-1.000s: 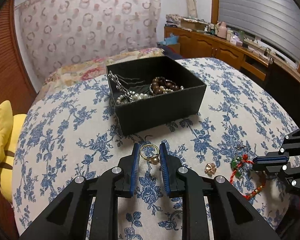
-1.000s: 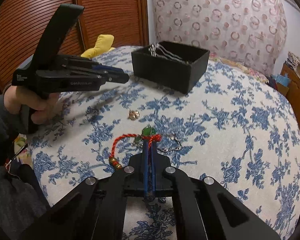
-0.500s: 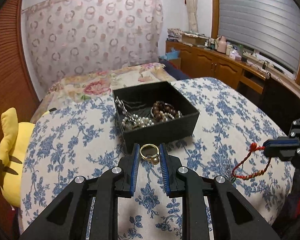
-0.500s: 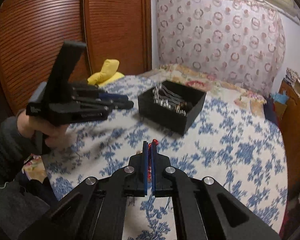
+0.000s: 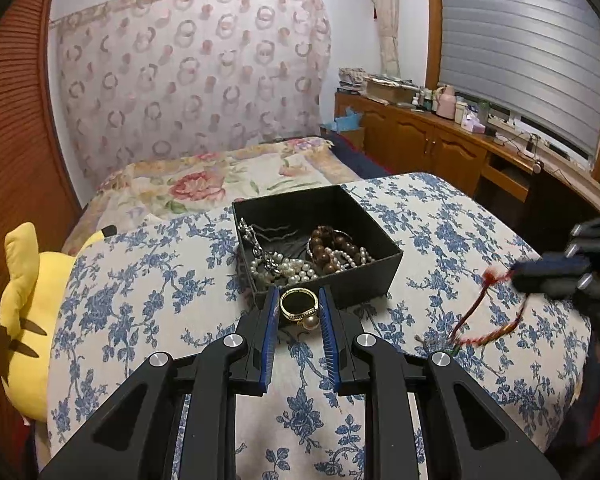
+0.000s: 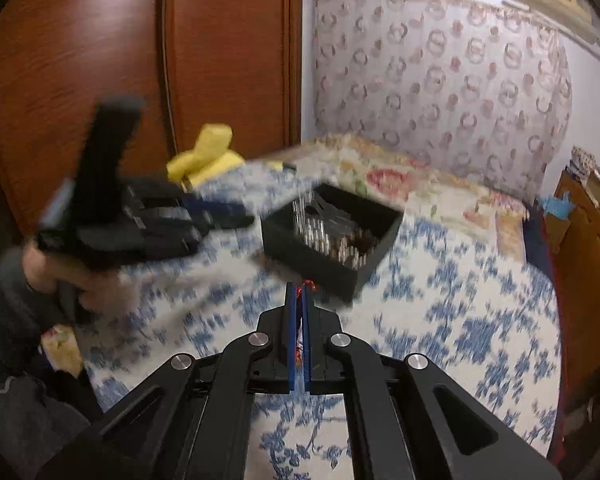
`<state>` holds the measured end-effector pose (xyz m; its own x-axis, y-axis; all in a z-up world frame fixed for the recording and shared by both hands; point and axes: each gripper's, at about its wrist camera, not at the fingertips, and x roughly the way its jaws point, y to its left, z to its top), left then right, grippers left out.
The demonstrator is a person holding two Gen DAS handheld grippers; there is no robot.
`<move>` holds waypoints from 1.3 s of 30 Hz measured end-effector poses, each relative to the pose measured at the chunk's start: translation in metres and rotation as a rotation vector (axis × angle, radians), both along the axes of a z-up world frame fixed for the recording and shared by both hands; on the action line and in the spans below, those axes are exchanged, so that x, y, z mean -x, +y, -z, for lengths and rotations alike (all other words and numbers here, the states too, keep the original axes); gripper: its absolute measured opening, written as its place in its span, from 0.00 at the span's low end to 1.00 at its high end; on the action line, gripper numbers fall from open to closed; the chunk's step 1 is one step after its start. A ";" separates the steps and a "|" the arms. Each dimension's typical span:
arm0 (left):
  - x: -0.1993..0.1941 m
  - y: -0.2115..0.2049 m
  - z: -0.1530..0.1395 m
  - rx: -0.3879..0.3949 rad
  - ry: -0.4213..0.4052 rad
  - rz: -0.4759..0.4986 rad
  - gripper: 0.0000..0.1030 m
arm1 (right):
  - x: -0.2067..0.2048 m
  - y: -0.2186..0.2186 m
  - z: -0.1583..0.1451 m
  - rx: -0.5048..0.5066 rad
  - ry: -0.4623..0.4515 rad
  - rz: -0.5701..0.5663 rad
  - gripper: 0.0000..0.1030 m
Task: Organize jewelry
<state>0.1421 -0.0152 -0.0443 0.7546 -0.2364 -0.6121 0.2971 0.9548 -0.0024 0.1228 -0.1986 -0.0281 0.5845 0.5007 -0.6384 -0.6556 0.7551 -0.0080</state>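
Nearest in the left wrist view, the left gripper (image 5: 299,305) is clenched on a gold ring (image 5: 298,306) with a pearl, held above the blue-flowered bedspread (image 5: 140,300). To the right, the right gripper (image 5: 518,272) pinches a red cord bracelet (image 5: 486,320), which hangs down toward the bedspread. Just beyond the ring sits the black box (image 5: 364,280), holding pearl strands and brown beads. A yellow plush toy (image 5: 24,300) lies at the far left edge. In the blurred right wrist view, the bracelet (image 6: 300,292) shows between the tightly closed fingers.

Dim indoor light, fisheye-curved edges with dark corners; right-wrist view motion-blurred.
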 end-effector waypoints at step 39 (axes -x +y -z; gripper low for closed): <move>0.004 0.006 0.000 -0.001 -0.002 -0.005 0.18 | -0.003 -0.006 -0.023 -0.007 -0.033 0.003 0.03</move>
<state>0.1376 -0.0088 -0.0447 0.7569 -0.2320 -0.6109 0.2921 0.9564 -0.0013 0.1253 -0.2044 -0.0047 0.6068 0.5035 -0.6151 -0.6531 0.7569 -0.0248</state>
